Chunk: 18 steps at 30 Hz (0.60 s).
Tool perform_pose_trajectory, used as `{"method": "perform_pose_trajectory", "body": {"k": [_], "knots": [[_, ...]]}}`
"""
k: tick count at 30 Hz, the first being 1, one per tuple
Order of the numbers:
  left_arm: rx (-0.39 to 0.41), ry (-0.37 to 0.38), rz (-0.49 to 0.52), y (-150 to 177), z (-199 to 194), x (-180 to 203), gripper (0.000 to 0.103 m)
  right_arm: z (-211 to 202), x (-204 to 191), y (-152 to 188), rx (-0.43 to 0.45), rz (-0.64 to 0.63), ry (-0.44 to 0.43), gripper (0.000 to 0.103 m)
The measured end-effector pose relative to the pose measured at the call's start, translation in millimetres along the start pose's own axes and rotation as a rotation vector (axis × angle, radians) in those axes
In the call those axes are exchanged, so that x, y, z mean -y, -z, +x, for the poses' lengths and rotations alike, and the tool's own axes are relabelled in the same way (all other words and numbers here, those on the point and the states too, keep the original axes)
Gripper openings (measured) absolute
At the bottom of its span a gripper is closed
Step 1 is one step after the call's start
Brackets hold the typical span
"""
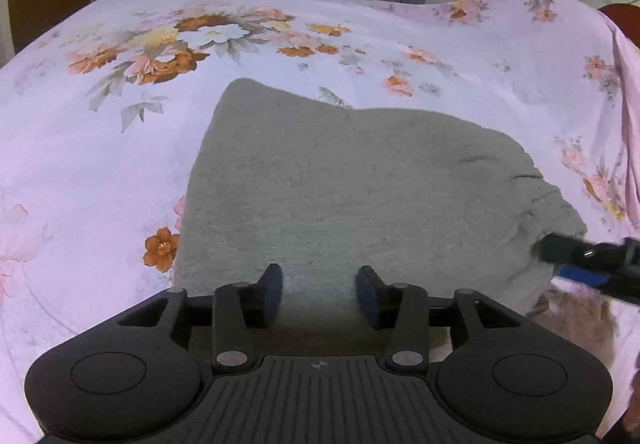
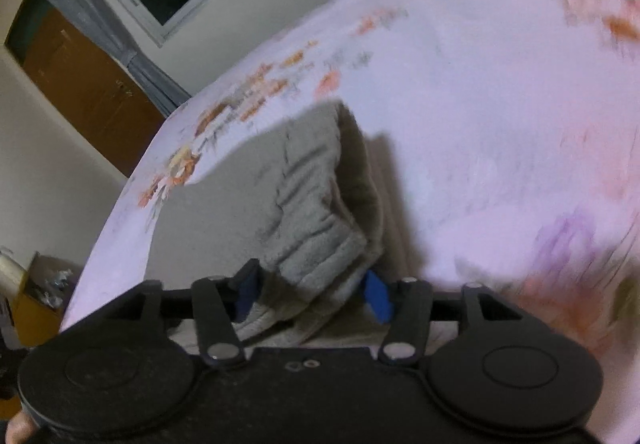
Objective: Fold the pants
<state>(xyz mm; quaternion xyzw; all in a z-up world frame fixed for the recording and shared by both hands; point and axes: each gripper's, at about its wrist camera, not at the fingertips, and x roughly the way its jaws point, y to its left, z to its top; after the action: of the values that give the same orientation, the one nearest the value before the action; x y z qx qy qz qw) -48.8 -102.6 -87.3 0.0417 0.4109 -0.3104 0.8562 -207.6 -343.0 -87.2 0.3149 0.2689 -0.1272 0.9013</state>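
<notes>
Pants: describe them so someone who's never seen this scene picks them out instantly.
Start from the bed, covered by a pink floral sheet. Near its front edge lies the pants, a folded slab of plain grey fleece. It is the only unpatterned grey thing on the sheet, and its gathered right-hand end sits between the fingers of the right gripper, while the left gripper is open over the near edge.

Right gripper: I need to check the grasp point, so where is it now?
In the left wrist view the right gripper sits at the right edge, at the bunched end of the grey pants on the floral sheet.
</notes>
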Motion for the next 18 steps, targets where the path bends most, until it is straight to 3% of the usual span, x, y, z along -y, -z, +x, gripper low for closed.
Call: {"method": "perform_pose_trajectory", "body": {"k": [3,5,10,15,18], "knots": [[0.012,-0.008,-0.011,-5,-5,0,0.043,-17,-12,-9,0.085,-0.121,0.055,0.054],[0.014,-0.015,0.001,-10,-4,4,0.043,-19,-29,-17,0.115,-0.206,0.039,0.050],[-0.006,-0.036,0.047,-21,14,15,0.043,17,-61,-25,0.071,-0.352,0.035,0.046],[-0.031,-0.057,0.018,-29,41,10,0.043,55,-46,-10,-0.052,-0.423,0.151,0.046],[-0.029,-0.070,0.041,-35,46,16,0.044,53,-41,-4,-0.042,-0.429,0.142,0.046]]}}
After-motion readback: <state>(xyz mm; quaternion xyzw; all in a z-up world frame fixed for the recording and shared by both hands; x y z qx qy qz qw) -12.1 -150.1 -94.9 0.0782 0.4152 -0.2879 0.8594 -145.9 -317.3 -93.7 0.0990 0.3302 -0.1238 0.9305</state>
